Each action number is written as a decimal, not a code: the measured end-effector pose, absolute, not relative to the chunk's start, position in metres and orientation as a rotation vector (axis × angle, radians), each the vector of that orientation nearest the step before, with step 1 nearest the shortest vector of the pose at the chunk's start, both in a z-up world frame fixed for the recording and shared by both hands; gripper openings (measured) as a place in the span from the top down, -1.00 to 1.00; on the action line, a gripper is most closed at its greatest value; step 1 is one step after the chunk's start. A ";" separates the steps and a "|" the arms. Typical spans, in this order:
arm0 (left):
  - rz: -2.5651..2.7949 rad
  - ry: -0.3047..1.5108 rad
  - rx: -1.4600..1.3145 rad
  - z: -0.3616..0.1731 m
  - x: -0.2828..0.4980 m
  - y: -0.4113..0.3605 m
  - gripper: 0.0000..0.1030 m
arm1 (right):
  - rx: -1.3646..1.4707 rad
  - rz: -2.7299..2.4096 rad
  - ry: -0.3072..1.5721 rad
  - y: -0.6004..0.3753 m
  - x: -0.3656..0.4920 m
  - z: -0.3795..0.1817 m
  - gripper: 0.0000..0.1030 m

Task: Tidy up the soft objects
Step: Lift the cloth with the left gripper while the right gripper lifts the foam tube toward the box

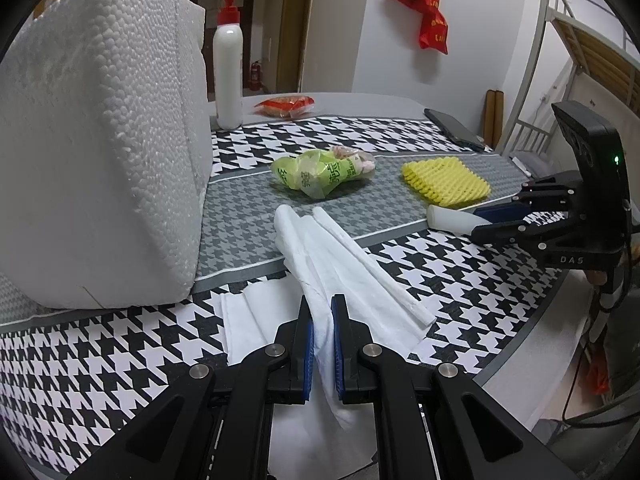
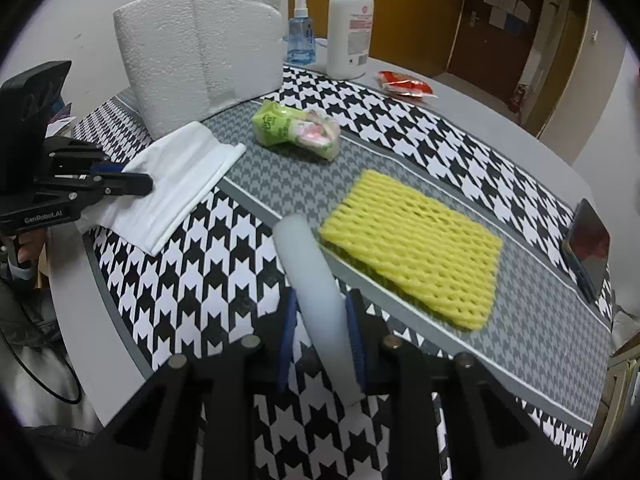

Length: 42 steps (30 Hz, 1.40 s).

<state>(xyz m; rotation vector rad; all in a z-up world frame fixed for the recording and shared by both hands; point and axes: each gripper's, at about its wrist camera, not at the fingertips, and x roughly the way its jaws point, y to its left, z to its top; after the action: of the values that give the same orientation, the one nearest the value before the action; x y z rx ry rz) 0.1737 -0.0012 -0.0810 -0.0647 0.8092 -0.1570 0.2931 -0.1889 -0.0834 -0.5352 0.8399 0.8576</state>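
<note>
Left claw (image 1: 322, 320), seen from its own wrist camera, is clenched on a fold of the white cloth (image 1: 340, 264), which trails forward across the houndstooth surface (image 1: 460, 288) toward the green snack bag (image 1: 320, 172). A white foam block (image 1: 100, 152) stands left of that bag, and a yellow foam net (image 1: 444, 182) lies to the bag's right. Nearer than the net, the right claw (image 1: 486, 226) holds a pale foam cylinder (image 1: 452, 218).

From the right wrist camera, the right claw (image 2: 320, 332) grips the foam cylinder (image 2: 310, 276) between its blue pads, just beside the yellow foam net (image 2: 412, 244). The green snack bag (image 2: 296, 128) lies beyond the net, and the cloth (image 2: 180, 184) lies left of the bag.

Judging by this, both pickups are done; the gathering step is in hand. Next, each soft item needs carrying to a shared spot, probably by the foam block (image 2: 200, 48), without squeezing harder.
</note>
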 end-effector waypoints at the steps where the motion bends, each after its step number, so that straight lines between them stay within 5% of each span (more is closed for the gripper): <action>1: -0.158 0.807 -0.064 -0.081 0.173 -0.001 0.83 | -0.538 0.844 0.834 -0.188 0.292 -0.084 0.53; 42: -0.204 0.574 0.025 -0.009 0.125 0.007 0.84 | -0.058 0.517 0.594 -0.217 0.195 -0.037 0.55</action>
<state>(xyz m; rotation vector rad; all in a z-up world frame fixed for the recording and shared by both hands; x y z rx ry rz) 0.1250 0.0073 -0.0092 0.0248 0.5744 -0.2035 0.1948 -0.2170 -0.0372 -0.0578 0.5942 0.5171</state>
